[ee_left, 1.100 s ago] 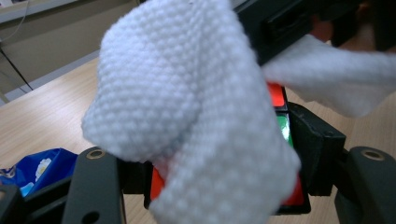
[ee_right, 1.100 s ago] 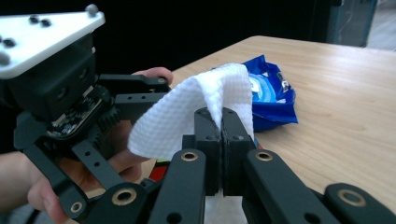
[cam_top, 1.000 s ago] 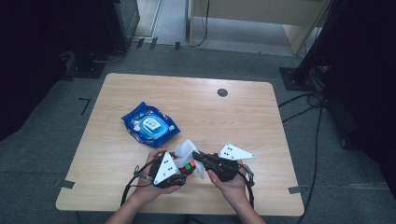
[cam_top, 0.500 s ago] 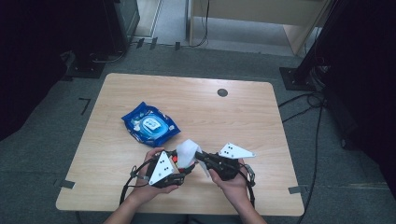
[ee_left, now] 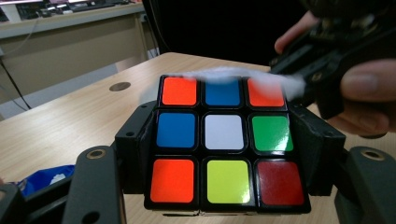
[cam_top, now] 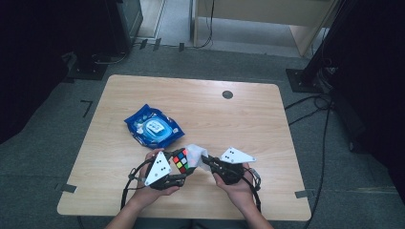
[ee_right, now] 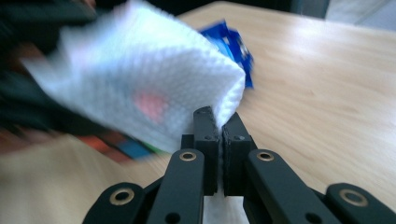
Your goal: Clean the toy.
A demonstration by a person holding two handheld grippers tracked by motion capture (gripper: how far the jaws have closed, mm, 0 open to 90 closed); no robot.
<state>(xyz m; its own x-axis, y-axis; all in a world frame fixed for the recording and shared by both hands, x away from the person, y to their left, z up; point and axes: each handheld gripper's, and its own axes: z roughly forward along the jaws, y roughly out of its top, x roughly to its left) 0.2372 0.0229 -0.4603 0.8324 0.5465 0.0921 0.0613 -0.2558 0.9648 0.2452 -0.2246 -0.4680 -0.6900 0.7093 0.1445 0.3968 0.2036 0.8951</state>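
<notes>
A Rubik's cube (cam_top: 181,161) with mixed colours is clamped between the jaws of my left gripper (cam_top: 177,168) near the table's front edge. In the left gripper view the cube (ee_left: 223,140) faces the camera, squeezed from both sides. My right gripper (cam_top: 206,160) is shut on a white wet wipe (cam_top: 195,152). The wipe (ee_right: 140,79) hangs over the cube's far side, and its edge (ee_left: 243,77) lies along the cube's top row. In the right gripper view the jaws of that gripper (ee_right: 219,122) pinch the wipe's corner.
A blue pack of wet wipes (cam_top: 154,128) lies on the wooden table (cam_top: 229,119) behind the left hand. A round dark grommet (cam_top: 228,94) sits near the table's far edge. Cables and stands surround the table on the floor.
The wipe has moved off the cube's upper face toward the right gripper, so the cube's coloured stickers show from above. Both hands stay in about the same place.
</notes>
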